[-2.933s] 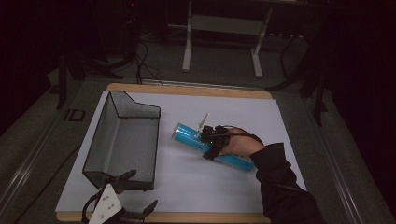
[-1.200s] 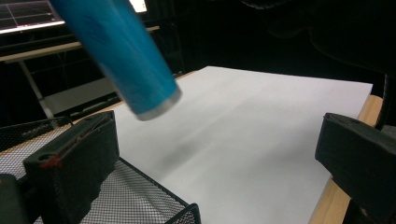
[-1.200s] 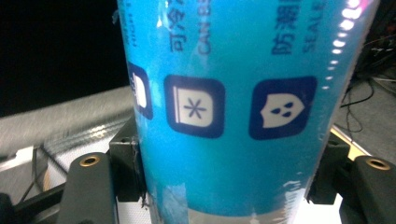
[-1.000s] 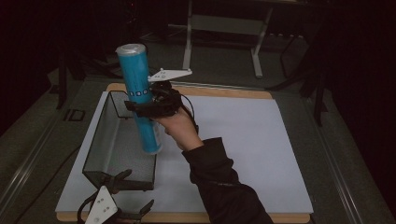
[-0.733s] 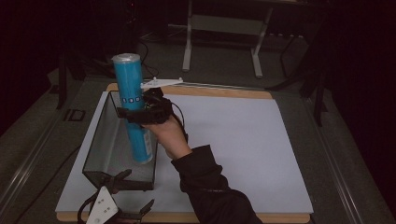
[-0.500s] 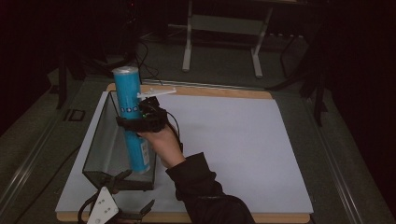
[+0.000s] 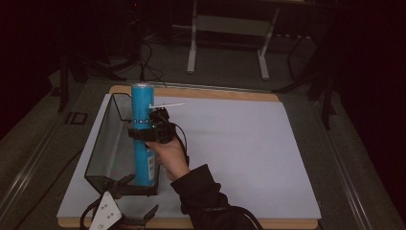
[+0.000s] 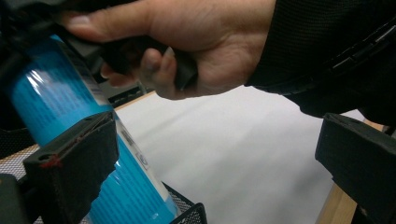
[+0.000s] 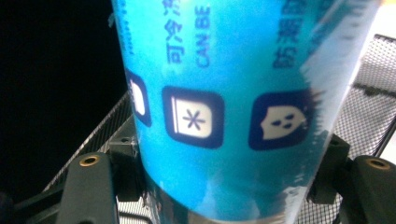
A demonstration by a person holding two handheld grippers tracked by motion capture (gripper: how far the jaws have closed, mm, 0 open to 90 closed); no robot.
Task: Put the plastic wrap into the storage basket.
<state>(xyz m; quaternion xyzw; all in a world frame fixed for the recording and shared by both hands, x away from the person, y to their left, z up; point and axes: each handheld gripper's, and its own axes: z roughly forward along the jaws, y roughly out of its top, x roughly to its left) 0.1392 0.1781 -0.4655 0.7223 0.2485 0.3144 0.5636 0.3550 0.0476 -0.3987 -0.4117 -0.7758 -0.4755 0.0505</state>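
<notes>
The blue can [image 7: 142, 139] is being held upright, clamped by the right gripper [image 7: 143, 134], left of centre over the mesh basket [image 7: 106, 148]. The left gripper [image 7: 122, 201] is being left wide open, nothing gripped, at the bottom left of the surface [image 7: 239, 153].

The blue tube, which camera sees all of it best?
The high view: the blue tube stands upright in the mesh basket, seen top to bottom. The right gripper view shows its icons close up; the left gripper view, a blurred lower stretch.

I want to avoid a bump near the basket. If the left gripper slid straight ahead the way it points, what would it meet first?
Probably the blue can, which stands just ahead of the left gripper, in the mesh basket and clamped by the right gripper. Depth is hard to judge; the basket's corner may come first.
</notes>
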